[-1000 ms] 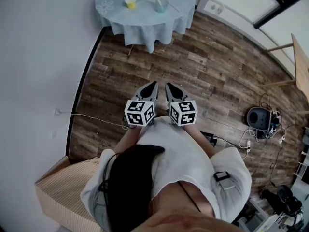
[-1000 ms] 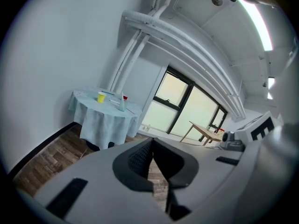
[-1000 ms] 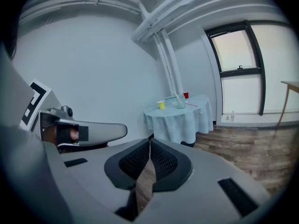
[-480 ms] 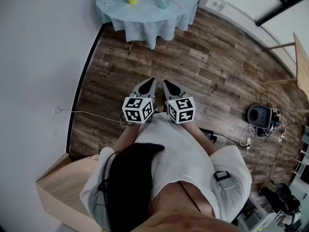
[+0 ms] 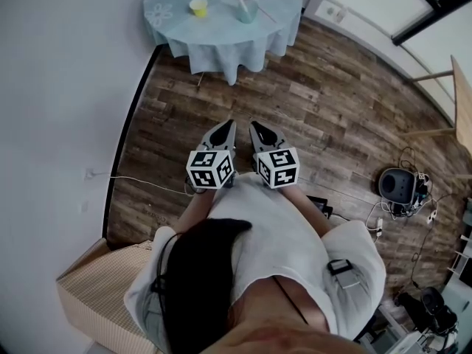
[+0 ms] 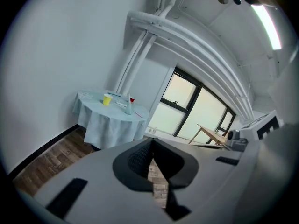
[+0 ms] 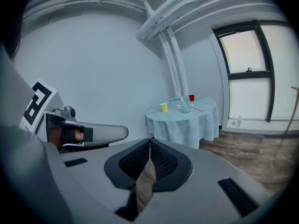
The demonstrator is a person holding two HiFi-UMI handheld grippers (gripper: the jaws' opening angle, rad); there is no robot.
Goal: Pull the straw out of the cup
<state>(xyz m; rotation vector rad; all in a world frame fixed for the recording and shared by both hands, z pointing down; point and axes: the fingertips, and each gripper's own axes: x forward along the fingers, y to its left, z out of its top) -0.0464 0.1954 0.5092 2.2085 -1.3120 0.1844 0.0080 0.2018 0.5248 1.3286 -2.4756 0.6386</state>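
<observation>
Status, both tools: shut and empty. Left tool (image 6: 152,140) with pads pressed together at the tips, only wood floor (image 5: 317,102) visible through the slit behind them. Right tool (image 7: 150,140) same, jaws closed tip to tip, nothing between. Held side by side, nearly touching, just in front of the person's white shirt (image 5: 273,234), marker cubes (image 5: 212,168) facing up, noses aimed toward the bench (image 5: 214,32). Well apart from the bench, open floor between.

Bench: round, pale blue cloth hanging down the sides, close to the white wall (image 5: 59,87), at top of head view. Cup (image 7: 185,107) upright near bench middle, pale and see-through. Straw (image 7: 181,99) inside it, not pulled, leaning over the rim toward the left in right gripper view. Yellow cup (image 7: 164,107) left of it, apart. Red cup (image 7: 191,97) behind it, toward the far edge. Thin pink stick (image 7: 203,109) lying flat on the cloth right of the cup; too small to identify.

Elsewhere: cardboard box (image 5: 92,293) by the wall behind the person, white cable (image 5: 140,179) across the floor, dark round device (image 5: 394,181) with tangled leads at right. Tall window (image 7: 245,50) right of the bench.
</observation>
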